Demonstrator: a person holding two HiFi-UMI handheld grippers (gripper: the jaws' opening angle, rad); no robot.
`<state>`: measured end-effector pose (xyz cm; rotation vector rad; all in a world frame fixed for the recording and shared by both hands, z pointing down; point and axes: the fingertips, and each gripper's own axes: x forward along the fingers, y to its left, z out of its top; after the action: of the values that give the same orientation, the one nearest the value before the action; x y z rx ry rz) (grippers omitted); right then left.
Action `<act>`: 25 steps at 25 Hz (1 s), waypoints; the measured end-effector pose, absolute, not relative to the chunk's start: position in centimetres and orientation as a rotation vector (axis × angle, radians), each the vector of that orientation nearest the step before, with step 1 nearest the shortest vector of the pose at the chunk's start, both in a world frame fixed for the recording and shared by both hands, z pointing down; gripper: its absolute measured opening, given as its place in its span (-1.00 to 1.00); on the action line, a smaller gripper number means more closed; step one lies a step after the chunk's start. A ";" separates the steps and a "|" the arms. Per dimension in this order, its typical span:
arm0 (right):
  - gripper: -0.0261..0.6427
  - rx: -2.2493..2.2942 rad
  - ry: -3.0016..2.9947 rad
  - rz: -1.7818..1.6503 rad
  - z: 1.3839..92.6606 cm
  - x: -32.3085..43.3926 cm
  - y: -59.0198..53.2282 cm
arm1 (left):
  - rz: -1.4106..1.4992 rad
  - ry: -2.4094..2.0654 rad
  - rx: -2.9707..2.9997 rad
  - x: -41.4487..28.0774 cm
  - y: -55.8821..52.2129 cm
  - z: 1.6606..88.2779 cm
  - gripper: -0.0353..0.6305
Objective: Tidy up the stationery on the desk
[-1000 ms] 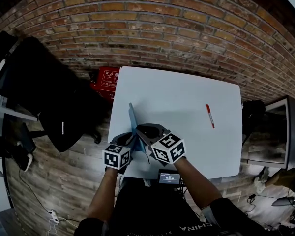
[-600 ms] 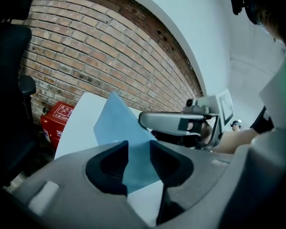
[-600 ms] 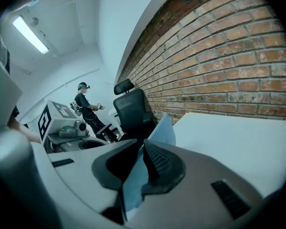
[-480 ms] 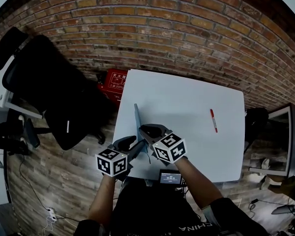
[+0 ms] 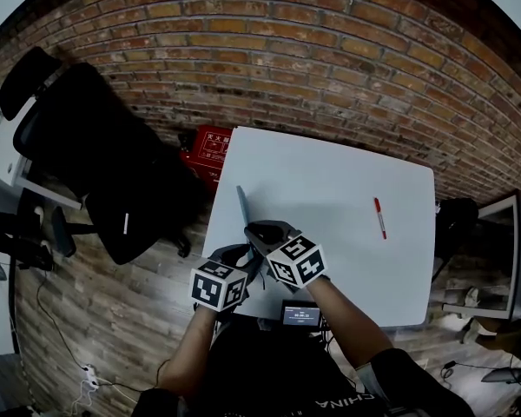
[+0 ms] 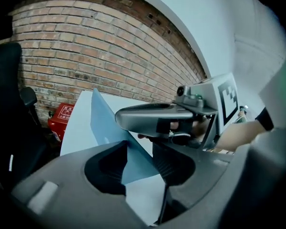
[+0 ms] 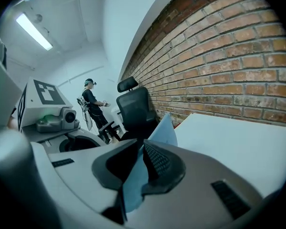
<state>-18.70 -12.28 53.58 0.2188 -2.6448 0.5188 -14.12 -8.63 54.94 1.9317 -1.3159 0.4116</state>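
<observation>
Brick wall (image 5: 330,50) at the back, rough red-brown courses with pale mortar. In front of it is the surface (image 5: 330,181), a smooth, matte white square with rounded corners. A black office chair (image 5: 95,163), padded with a headrest, stands off the surface's left side on the wood-plank floor (image 5: 113,320). A red box (image 5: 210,146) with white print sits on the floor by the surface's far left corner.

The blue sheet (image 6: 105,123) is thin, flat and stiff-looking with a rounded top corner. It stands up on edge near the surface's near left edge, tilted, with both my grippers on it.

My right gripper (image 7: 138,168) is clamped on the sheet: its ribbed black pads are nearly together with the blue sheet pinched between them.

My left gripper (image 6: 140,161) has just been opening its jaws, which now stand wide apart. The sheet's lower edge runs through the gap. I can't tell whether it brushes the left pad, but nothing is pressing on it.

The red pen (image 5: 379,218), slim and straight, lies flat on the surface's right side, well apart from the sheet and from both grippers.
</observation>
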 end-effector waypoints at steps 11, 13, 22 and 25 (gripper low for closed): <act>-0.77 0.198 -2.650 0.488 53.4 -18.8 -12.3 | 0.449 -1.314 1.795 -14.9 -8.5 55.0 -0.53; -0.77 0.191 -2.652 0.483 53.3 -18.8 -12.3 | 0.442 -1.318 1.784 -15.2 -8.3 55.0 -0.58; -0.79 0.197 -2.648 0.464 53.6 -18.9 -12.0 | 0.519 -1.346 1.773 -17.4 -7.3 54.7 -0.62; -0.82 0.173 -2.619 0.431 54.3 -19.2 -11.4 | 0.546 -1.323 1.780 -17.5 -7.2 54.9 -0.59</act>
<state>-19.20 -11.36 54.32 0.1734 -2.6187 0.4312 -17.51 -7.22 54.95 1.7796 -1.3234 0.5465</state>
